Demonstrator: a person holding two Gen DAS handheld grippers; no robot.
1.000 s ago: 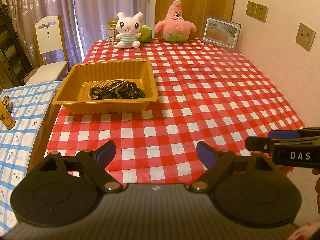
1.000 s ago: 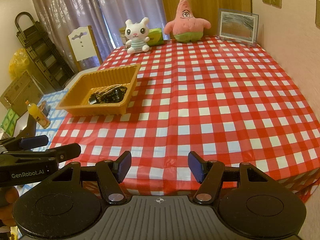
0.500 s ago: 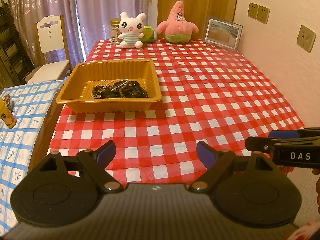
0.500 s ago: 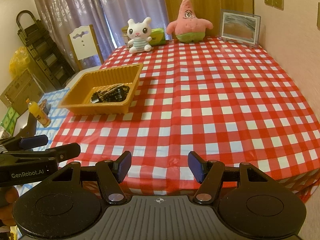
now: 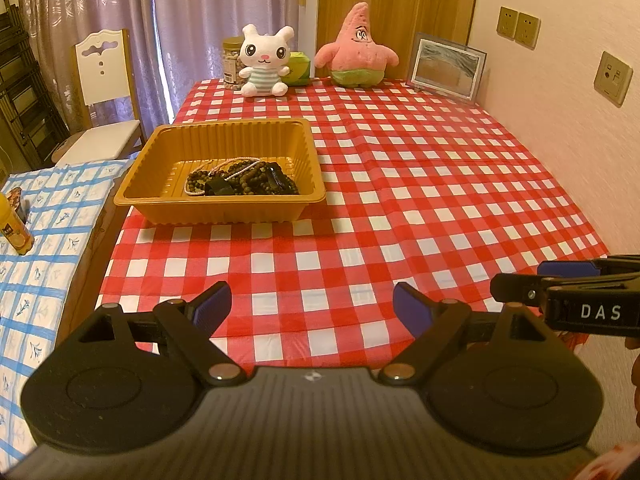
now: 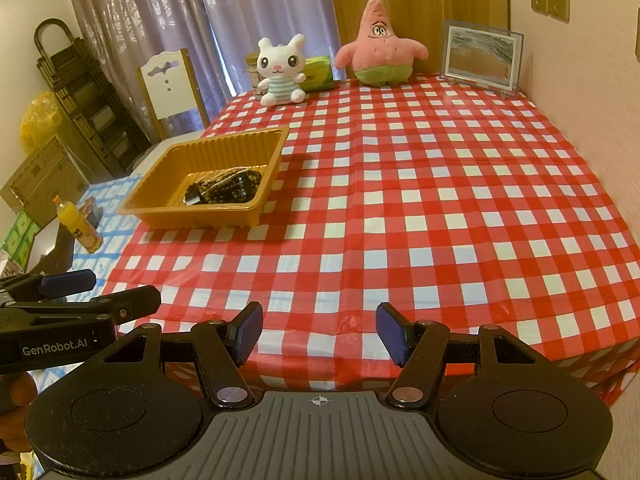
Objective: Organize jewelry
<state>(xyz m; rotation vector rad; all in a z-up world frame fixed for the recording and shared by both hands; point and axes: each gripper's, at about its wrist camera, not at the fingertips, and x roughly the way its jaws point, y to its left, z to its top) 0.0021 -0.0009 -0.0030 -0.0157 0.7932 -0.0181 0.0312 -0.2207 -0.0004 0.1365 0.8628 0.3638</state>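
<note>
- Jewelry (image 5: 242, 181): a dark tangle of beaded strands, with one pale strand among them, lies heaped in the right half of the tray's floor.
- The tray (image 5: 172, 168) is amber plastic with ribbed walls, and it sits on the left part of the table, close to its left edge.
- The table (image 5: 420, 200) carries a red-and-white checked cloth, bare between the tray and the near edge.
- At the far end stand a white rabbit plush (image 5: 264, 62), a pink starfish plush (image 5: 356, 50) and a framed picture (image 5: 446, 66) leaning by the wall; a jar (image 5: 232, 60) and a green box (image 5: 300, 68) sit behind the rabbit.
- Left gripper (image 5: 312, 308): it hovers over the near edge of the table, jaws spread wide, nothing between the blue pads, well short of the tray.
- Right gripper (image 6: 318, 332): it hangs beside the left one over the same edge, jaws parted about as widely, empty.
- Off the left edge, a lower surface with a blue-checked cloth holds an orange bottle (image 6: 78, 226); a white chair (image 5: 106, 92) stands beyond.
</note>
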